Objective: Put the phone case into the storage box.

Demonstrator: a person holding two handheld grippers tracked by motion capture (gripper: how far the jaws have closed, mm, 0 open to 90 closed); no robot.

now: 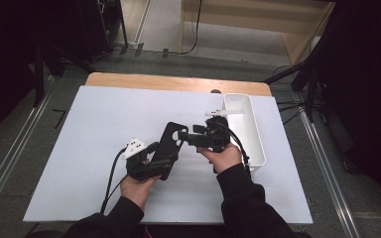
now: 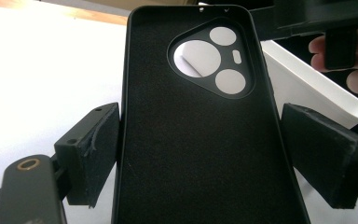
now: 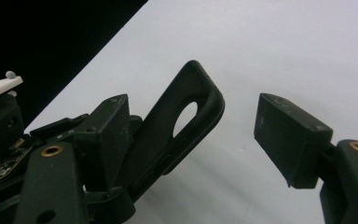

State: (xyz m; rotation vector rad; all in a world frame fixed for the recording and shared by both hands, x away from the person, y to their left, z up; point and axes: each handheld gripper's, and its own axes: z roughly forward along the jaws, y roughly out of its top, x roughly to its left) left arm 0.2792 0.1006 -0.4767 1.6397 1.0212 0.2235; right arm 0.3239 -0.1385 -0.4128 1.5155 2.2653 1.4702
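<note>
Phone case (image 1: pixel 169 144): black, held above the white table sheet (image 1: pixel 94 148), camera-cutout end tilted away from the person, soft inner lining towards the left gripper view.
Left gripper (image 1: pixel 151 161): clamped on the case's two long edges, a pad (image 2: pixel 93 149) pressed on each side.
Right gripper (image 1: pixel 191 136): spread, level, at the case's upper end; one pad (image 3: pixel 105 135) next to the case edge, contact unclear; the other (image 3: pixel 291 137) well apart.
White tray (image 1: pixel 255 134): on the sheet's right side, just beyond the right hand (image 1: pixel 223 157).
</note>
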